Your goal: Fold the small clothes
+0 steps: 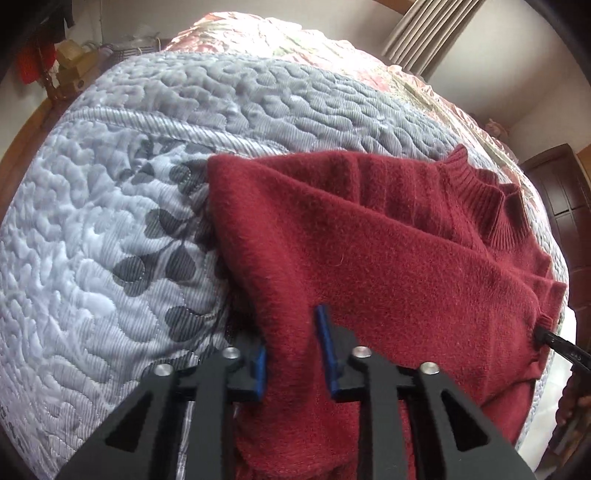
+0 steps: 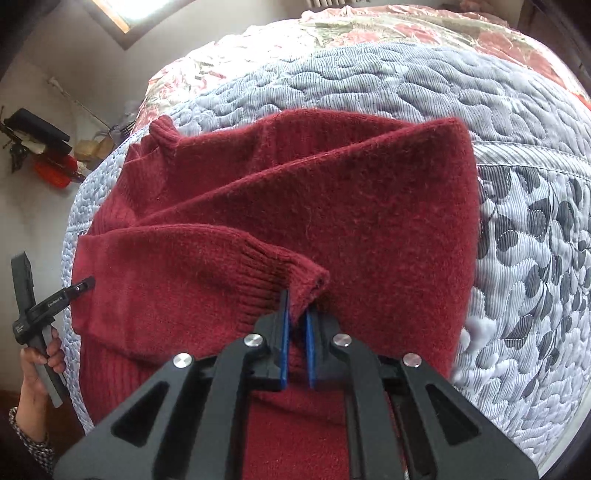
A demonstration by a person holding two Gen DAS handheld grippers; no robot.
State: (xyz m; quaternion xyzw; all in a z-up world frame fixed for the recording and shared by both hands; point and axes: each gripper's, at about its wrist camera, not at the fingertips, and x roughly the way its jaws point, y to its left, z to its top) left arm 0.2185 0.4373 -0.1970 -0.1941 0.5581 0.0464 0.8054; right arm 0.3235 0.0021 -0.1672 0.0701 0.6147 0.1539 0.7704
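A dark red knitted sweater lies partly folded on the bed, its ribbed collar towards the far right in the left wrist view. My left gripper is open at the sweater's near left edge, and fuzzy fabric fills the gap between its blue pads. My right gripper is shut on the ribbed sleeve cuff, which is drawn across the sweater's body. The right gripper's finger shows at the cuff in the left wrist view. The left gripper touches the sweater's left edge in the right wrist view.
The sweater rests on a pale blue-grey quilted bedspread with dark leaf prints. A floral quilt covers the far part of the bed. A hand holds the left tool. Clutter stands by the wall, and a dark wooden cabinet at the right.
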